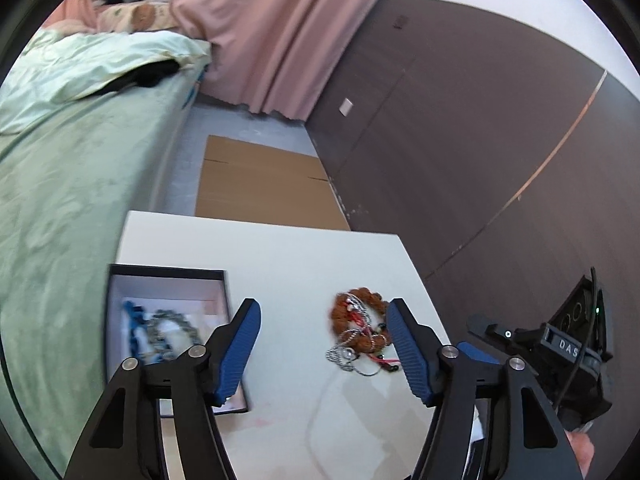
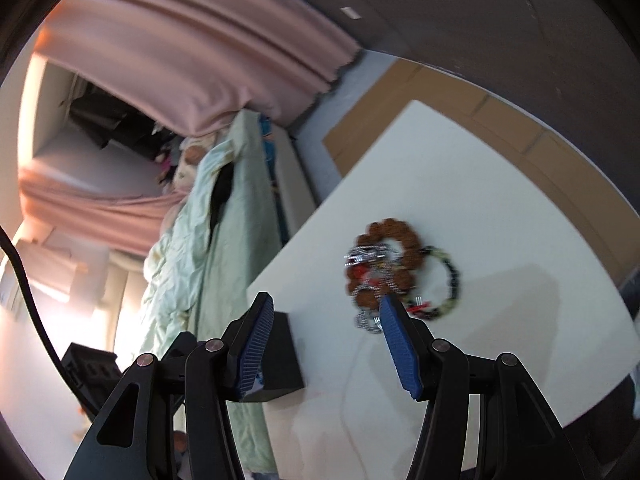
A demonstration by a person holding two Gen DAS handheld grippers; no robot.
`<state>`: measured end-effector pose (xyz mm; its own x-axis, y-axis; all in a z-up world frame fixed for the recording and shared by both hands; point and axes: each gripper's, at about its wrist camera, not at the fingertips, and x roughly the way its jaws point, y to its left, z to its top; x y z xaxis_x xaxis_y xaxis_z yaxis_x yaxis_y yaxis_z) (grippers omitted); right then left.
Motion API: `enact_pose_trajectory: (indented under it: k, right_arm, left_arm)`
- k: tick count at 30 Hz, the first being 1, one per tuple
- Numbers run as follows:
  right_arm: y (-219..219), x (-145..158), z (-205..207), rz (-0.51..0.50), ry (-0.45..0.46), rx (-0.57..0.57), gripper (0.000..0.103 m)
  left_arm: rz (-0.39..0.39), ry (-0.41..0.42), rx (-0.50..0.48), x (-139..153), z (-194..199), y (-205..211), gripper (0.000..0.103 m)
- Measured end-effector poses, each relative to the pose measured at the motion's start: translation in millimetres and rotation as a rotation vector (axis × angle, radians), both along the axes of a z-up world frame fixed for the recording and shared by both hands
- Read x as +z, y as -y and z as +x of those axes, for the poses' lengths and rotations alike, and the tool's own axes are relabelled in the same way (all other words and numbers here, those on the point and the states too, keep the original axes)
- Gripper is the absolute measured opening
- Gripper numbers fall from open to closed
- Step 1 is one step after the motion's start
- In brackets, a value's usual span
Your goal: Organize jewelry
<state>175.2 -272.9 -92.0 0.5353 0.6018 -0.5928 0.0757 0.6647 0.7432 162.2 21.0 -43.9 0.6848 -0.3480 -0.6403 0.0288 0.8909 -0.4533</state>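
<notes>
- Since the black box already holds a blue bead string and a grey chain bracelet, it sits at the white table's left edge as the sorted spot.
- The tangle still loose mid-table: brown bead bracelet, silver chain, dark-and-pale bracelet.
- My left gripper and right gripper both tilt down toward it, fingers apart, holding nothing.

Your left wrist camera looks down at a slant, close over the white rectangular tabletop, facing the pink curtain. Your right wrist camera, rolled sideways, views that tabletop nearby. Both share the tangled heap of brown-bead and silver-chain jewelry and the curtain.
</notes>
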Motion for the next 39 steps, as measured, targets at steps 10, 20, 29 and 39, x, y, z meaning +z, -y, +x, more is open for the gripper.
enact_pose_trajectory:
  k: [10,20,29,39]
  right_arm:
    - [31.0,-19.0,16.1,0.046,-0.087,-0.068,0.057]
    - [46.2,-31.8,35.6,0.073,-0.14,-0.079,0.057]
    - [50.3,-33.2,39.9,0.082,-0.143,-0.074,0.057]
    - [50.5,-33.8,40.2,0.09,-0.147,-0.063,0.057]
  left_arm:
    - [0.063,-0.042,-0.074,-20.2,36.8,50.1,0.057]
    - [0.106,-0.125,-0.111,-55.1,81.3,77.5,0.047]
    - [0.183,-0.159,-0.119,-75.9,102.2,98.9,0.047]
    - [0.279,-0.165,-0.103,-91.4,102.4,109.4,0.022]
